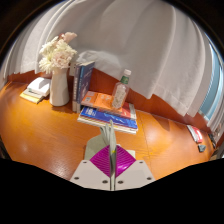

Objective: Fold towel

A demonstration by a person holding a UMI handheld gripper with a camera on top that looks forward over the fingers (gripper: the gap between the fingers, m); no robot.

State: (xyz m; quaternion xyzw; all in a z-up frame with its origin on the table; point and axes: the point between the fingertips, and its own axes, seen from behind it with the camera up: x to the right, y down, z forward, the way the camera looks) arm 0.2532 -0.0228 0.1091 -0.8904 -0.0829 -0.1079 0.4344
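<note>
- Far left on the wooden table [50, 130]: small stack of flat things [37, 90], then a white vase [60, 85] w/ pale flowers [57, 52].
- Next: upright books [84, 78], just beside the vase.
- Centre: flat books [108, 112], a clear bottle [120, 92] standing on them.
- Behind all: white curtain [150, 50].
- Gripper [112, 160] at the bottom: fingers seem pressed together, pink pads meeting, nothing pinched between.
- Towel: not in view anywhere.
- Step, I judge: not yet started; the next move needs first to find the towel & spread the fingers.
</note>
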